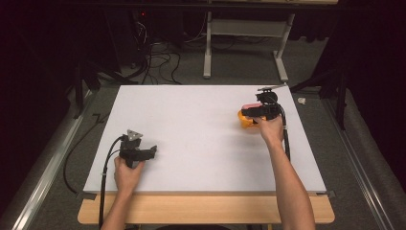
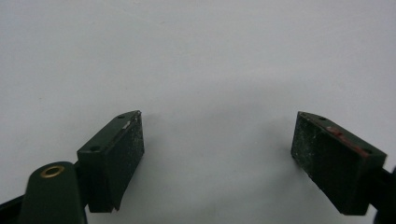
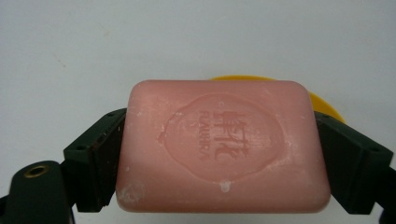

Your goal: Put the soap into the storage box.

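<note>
Pink, waxy-looking soap (image 3: 222, 147) sits pinched between the two black jaws of the right gripper (image 3: 219, 163), one jaw pressed on each short end of the bar. The soap is a rounded rectangle with an oval seal and lettering stamped into its top face, and pale scuffs near its front edge. Behind and below it peeks the rim of an orange-yellow dish (image 3: 327, 105). From the high view, this right gripper (image 1: 261, 111) is held near the bench's far right corner, over the dish (image 1: 245, 120), with the person's right hand behind it.

The left gripper (image 2: 217, 154) has its jaws spread wide with nothing between them, above bare white bench (image 1: 191, 129). It sits near the bench's near left corner (image 1: 139, 152).

A likely risk: the bar is gripped only at its ends, so if it is slick it could twist or slide out and drop beside the dish.
</note>
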The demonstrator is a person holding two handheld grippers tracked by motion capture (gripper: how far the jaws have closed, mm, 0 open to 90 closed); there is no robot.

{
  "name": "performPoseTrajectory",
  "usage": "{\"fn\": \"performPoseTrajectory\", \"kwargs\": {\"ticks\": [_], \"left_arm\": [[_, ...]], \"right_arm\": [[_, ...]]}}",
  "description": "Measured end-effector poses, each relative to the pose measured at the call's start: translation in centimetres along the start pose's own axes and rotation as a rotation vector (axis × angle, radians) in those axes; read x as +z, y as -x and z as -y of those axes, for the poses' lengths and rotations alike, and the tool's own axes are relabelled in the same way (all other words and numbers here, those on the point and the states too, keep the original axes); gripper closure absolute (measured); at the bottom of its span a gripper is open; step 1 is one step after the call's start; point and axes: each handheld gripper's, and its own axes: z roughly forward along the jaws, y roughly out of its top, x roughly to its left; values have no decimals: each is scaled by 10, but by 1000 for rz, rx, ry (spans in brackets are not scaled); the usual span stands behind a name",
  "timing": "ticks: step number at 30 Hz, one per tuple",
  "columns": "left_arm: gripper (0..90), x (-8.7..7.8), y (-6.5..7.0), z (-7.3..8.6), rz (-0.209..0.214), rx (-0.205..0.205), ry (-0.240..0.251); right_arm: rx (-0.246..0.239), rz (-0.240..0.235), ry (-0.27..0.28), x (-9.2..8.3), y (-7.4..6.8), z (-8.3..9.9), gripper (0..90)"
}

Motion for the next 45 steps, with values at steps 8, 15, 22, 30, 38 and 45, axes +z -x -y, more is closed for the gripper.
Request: {"fn": "performPoseTrajectory", "kwargs": {"ticks": [8, 15, 22, 30, 38, 45], "left_arm": [[175, 0, 0, 0, 0, 0, 0], [175, 0, 0, 0, 1, 0, -1], [175, 0, 0, 0, -1, 1, 1], [175, 0, 0, 0, -2, 1, 1], [175, 0, 0, 0, -2, 2, 1], [175, 0, 0, 0, -2, 1, 1]], "right_arm": [[9, 27, -24, 13, 1, -4, 136], [34, 38, -42, 25, 7, -4, 136], [53, 47, -64, 34, 11, -4, 136], [74, 51, -73, 41, 15, -4, 136], [94, 58, -91, 46, 17, -3, 136], [118, 57, -100, 48, 21, -2, 136]]}}
